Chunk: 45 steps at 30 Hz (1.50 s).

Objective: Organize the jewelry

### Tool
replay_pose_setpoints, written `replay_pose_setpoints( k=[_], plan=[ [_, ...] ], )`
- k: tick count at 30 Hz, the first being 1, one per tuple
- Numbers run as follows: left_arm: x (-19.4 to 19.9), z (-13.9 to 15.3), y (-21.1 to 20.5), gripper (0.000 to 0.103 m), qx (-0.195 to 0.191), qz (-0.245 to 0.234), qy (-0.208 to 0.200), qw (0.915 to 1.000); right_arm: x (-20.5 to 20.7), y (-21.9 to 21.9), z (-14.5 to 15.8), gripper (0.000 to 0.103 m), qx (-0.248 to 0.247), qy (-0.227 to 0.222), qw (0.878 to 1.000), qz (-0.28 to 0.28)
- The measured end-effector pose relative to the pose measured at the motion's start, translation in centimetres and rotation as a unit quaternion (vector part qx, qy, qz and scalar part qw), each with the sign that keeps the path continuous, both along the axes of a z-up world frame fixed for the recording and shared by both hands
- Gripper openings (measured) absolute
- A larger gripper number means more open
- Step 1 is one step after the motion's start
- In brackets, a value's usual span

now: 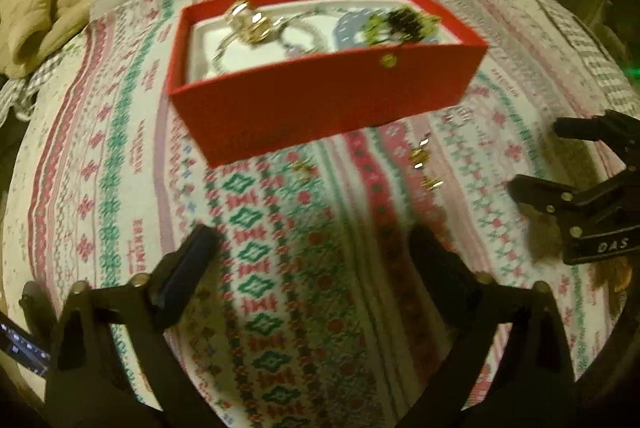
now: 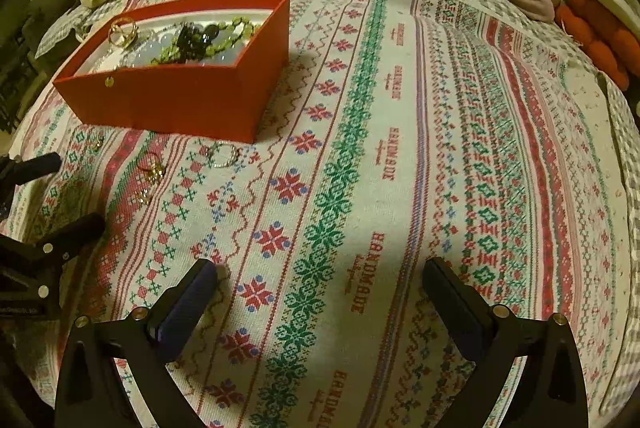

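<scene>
**Several loose pieces are waiting outside the box**

Two grippers are hovering over the patterned bedspread [image 2: 360, 188], both angled down. On the left, the left gripper [image 1: 316, 248] is standing wide open with nothing between its pads, aimed at the cloth just short of the red box [image 1: 320, 100]. That box is already holding beads and rings, likely as the collecting place. Just in front of it, small gold earrings [image 1: 420, 158] and a silver hoop [image 2: 222, 154] are lying on the bedspread, probably the next pickups. Farther right, the right gripper [image 2: 320, 280] is also gaping empty, well apart from the jewelry, seemingly keeping clear.
</scene>
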State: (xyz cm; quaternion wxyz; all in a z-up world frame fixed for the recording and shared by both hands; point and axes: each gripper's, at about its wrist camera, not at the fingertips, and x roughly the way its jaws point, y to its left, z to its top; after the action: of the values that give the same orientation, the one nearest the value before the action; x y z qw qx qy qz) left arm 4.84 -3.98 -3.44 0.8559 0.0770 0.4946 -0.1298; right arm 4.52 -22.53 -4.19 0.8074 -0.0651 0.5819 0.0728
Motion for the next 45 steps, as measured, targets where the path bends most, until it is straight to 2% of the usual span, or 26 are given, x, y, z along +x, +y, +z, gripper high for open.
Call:
replay_pose_setpoints(
  k=[3,8,16,24,28,32,38,45],
  plan=[
    [0.0,0.4,-0.8,0.081,-0.015,-0.021,0.002,0.9997,0.3,-0.6,0.2,0.103,0.003,0.004,1.000,-0.010],
    [0.0,0.9,-1.7,0.053,-0.049,-0.043,0.007,0.9978,0.7,-1.6,0.2,0.103,0.007,0.012,0.999,-0.029],
    [0.2,1.5,-4.0,0.034,-0.067,-0.081,-0.001,0.9945,0.3,-1.8,0.5,0.103,0.009,0.013,0.999,-0.036],
    [1.4,0.9,-5.3,0.022,-0.061,-0.071,-0.001,0.9957,0.1,-1.6,0.7,0.103,0.010,0.013,0.999,-0.037],
    [1.7,1.0,-5.3,0.007,-0.064,-0.062,-0.003,0.9960,0.1,-1.7,0.8,0.103,0.012,0.012,0.999,-0.040],
    [1.8,1.8,-5.0,0.002,-0.071,-0.060,-0.014,0.9956,0.4,-1.7,0.9,0.103,0.016,0.009,0.999,-0.041],
    [1.6,3.1,-3.3,0.002,-0.081,-0.052,-0.021,0.9951,0.8,-1.0,1.1,0.102,0.027,0.007,0.999,-0.041],
    [1.5,3.1,-0.9,0.002,-0.084,-0.033,-0.016,0.9958,1.6,0.1,1.0,0.090,0.041,0.010,0.998,-0.042]
  ],
)
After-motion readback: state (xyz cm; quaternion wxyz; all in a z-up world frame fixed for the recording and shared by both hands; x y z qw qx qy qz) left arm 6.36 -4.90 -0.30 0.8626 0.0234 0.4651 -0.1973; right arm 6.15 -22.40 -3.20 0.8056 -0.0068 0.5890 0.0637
